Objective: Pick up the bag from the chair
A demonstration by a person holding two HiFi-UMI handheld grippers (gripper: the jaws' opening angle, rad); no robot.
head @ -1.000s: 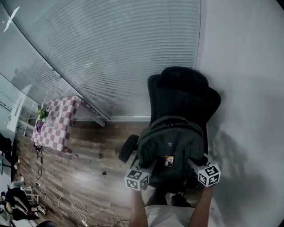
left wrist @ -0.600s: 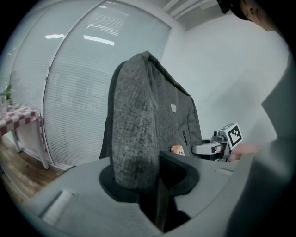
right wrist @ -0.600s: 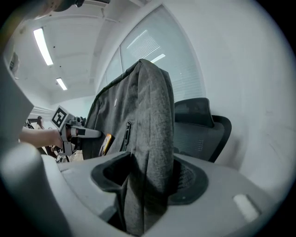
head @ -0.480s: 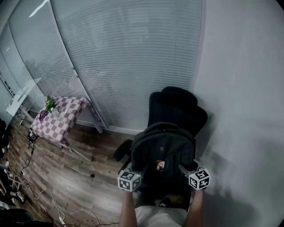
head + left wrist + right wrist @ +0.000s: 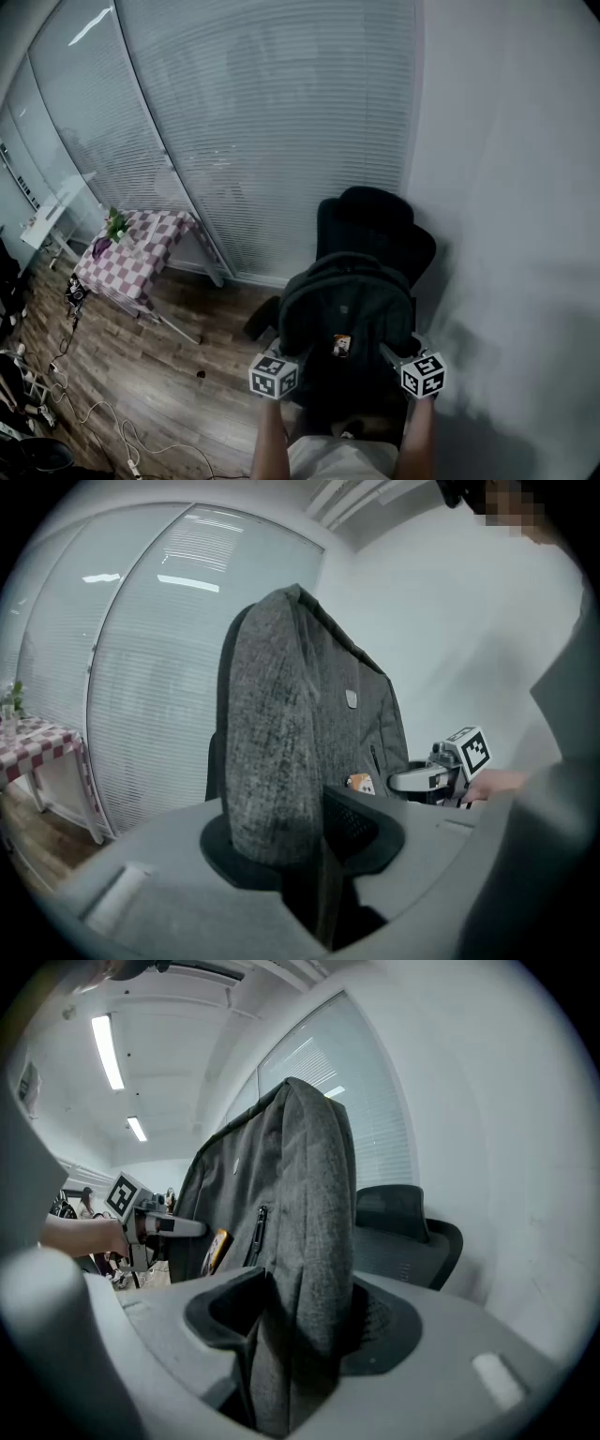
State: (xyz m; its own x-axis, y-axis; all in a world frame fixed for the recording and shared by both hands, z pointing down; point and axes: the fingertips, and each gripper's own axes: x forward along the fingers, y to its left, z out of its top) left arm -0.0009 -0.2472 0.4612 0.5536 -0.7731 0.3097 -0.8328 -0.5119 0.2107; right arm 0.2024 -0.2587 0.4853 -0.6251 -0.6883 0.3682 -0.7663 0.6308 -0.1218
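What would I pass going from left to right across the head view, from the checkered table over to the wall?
checkered table → left gripper, shut on the bag's side → grey bag → right gripper, shut on its other side → white wall

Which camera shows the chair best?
The head view: the chair shows its headrest, back and one armrest behind the bag. The right gripper view shows only its headrest and back beside the bag; the left gripper view just a dark edge behind the bag.
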